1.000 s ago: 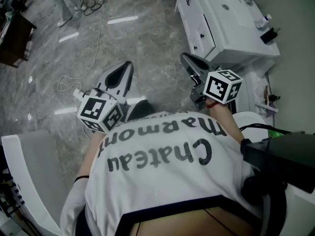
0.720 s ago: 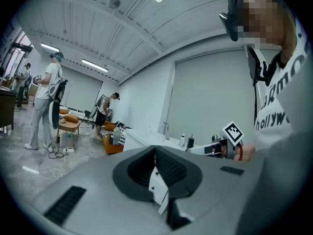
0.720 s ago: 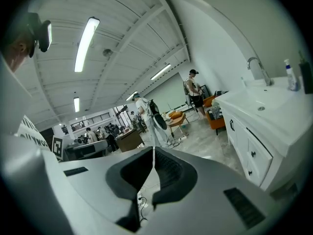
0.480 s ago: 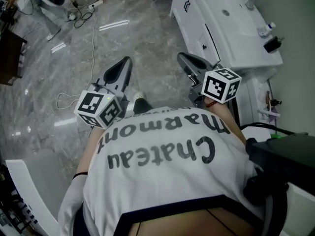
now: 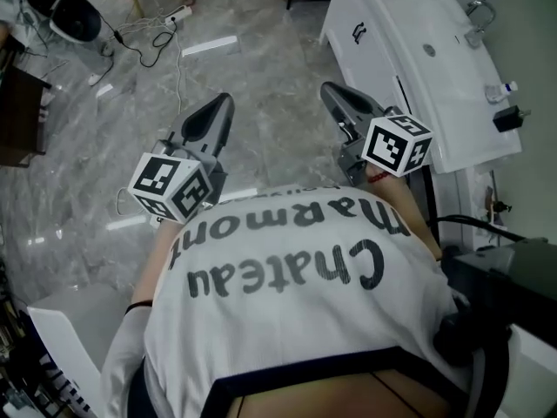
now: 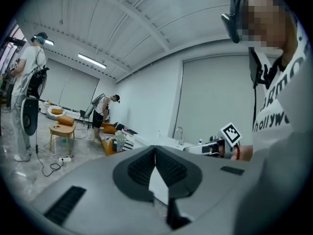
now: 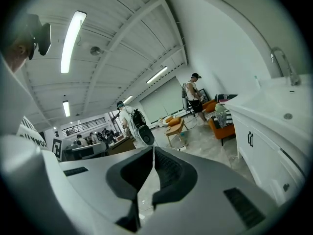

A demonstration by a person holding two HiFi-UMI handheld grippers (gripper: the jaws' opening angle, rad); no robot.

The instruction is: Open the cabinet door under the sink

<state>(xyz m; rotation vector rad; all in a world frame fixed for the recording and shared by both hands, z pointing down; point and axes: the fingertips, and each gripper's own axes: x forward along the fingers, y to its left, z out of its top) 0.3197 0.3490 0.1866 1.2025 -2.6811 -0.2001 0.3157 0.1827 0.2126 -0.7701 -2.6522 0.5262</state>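
Our white printed shirt fills the lower half of the head view and hides our hands. The white cabinet stands at the upper right on the glossy grey marble floor. We see it steeply from above, so its door is only a flat closed panel. The right gripper view shows more of the front: a small dark handle below the smooth sink and the curved metal faucet. The left claw and right claw, grey with ribbed pads, are pinched together on nothing. Neither touches the cabinet.
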